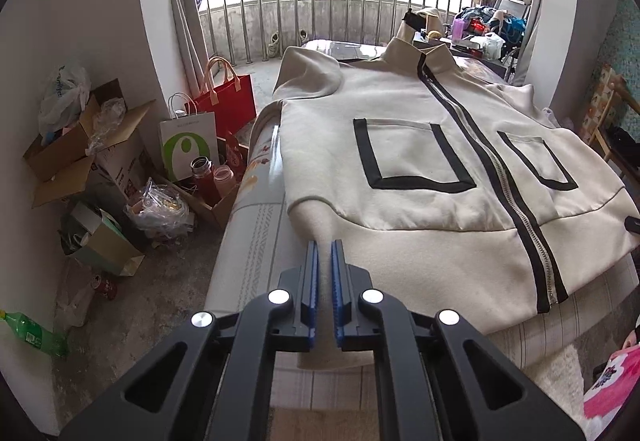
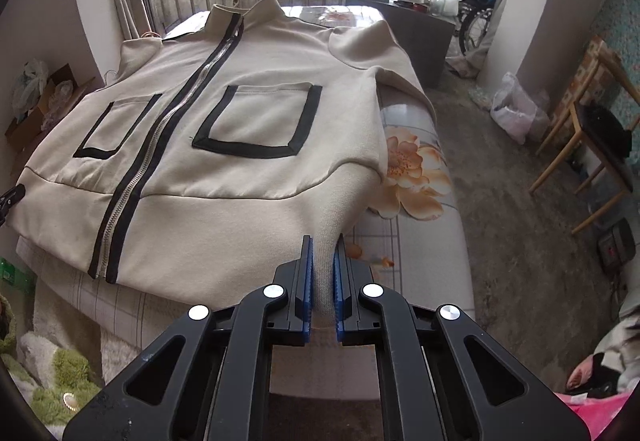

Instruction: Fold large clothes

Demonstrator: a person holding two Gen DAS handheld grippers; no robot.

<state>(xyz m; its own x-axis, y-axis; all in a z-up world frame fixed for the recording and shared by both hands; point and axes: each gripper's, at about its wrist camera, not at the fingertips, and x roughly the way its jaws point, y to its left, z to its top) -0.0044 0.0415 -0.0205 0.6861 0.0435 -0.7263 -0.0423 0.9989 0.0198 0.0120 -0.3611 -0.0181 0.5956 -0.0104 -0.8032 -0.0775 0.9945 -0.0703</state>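
Item: cream zip jacket (image 1: 404, 169), spread front-up on the floral-covered bed (image 2: 416, 177). Left gripper (image 1: 325, 253) pinches its near-left hem corner; right gripper (image 2: 324, 247) pinches the near-right (both clamped on fabric). Risk: uneven lifting skews the fold; thick ribbing may slip.

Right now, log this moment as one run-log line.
stage: pre-fold | jacket: flat, zipped, front up | left gripper: shut on hem corner | right gripper: shut on opposite hem corner
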